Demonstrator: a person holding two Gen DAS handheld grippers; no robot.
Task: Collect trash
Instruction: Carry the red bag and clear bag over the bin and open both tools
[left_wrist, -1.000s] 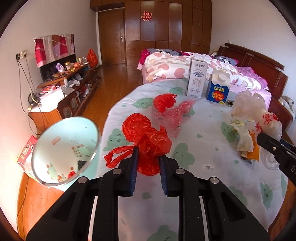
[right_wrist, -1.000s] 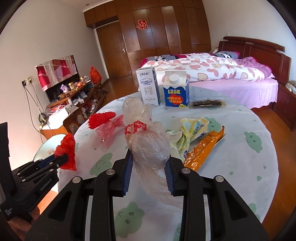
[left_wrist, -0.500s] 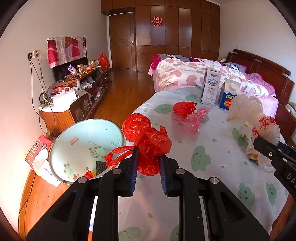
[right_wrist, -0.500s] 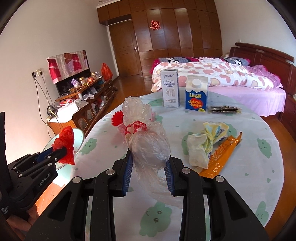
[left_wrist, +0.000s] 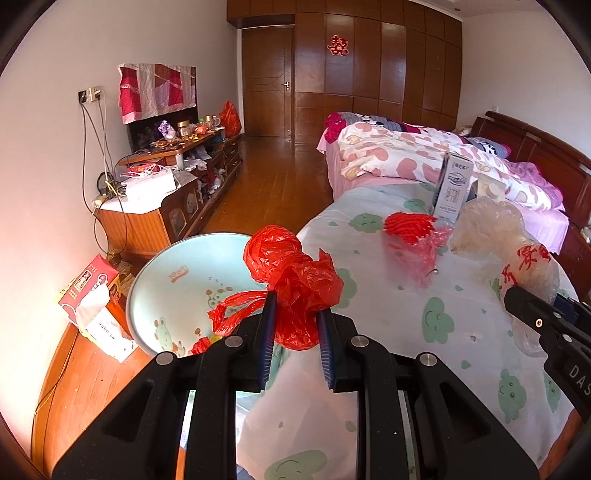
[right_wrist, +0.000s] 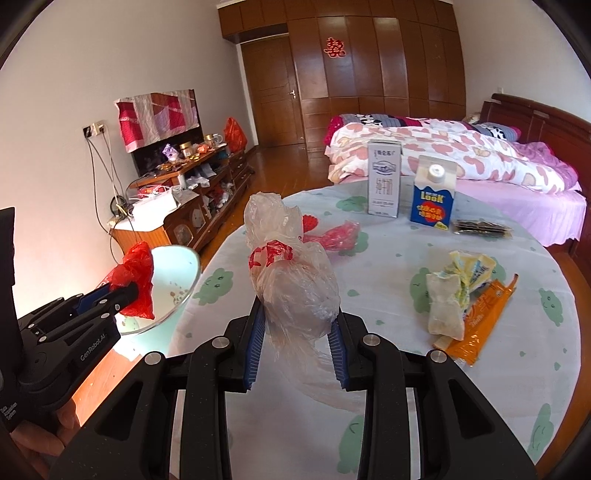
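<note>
Both grippers loaded, heading for the basin

The left gripper (left_wrist: 295, 334) is clamped on a crumpled red bag (left_wrist: 295, 280) at the table (left_wrist: 461, 350) edge, over the pale basin (left_wrist: 162, 280), likely the trash collector. The right gripper (right_wrist: 297, 341) pinches a clear bag (right_wrist: 291, 280). Only the right view shows the wrappers (right_wrist: 465, 291) left on the table; only the left shows scraps inside the basin.

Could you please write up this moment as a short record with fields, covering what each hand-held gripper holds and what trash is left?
left hand-held gripper: shut on red plastic bag
right hand-held gripper: shut on clear plastic bag
bin: pale basin beside the table, some scraps inside
left on table: red wrapper, crumpled yellow wrappers, orange packet
standing: two cartons
</note>
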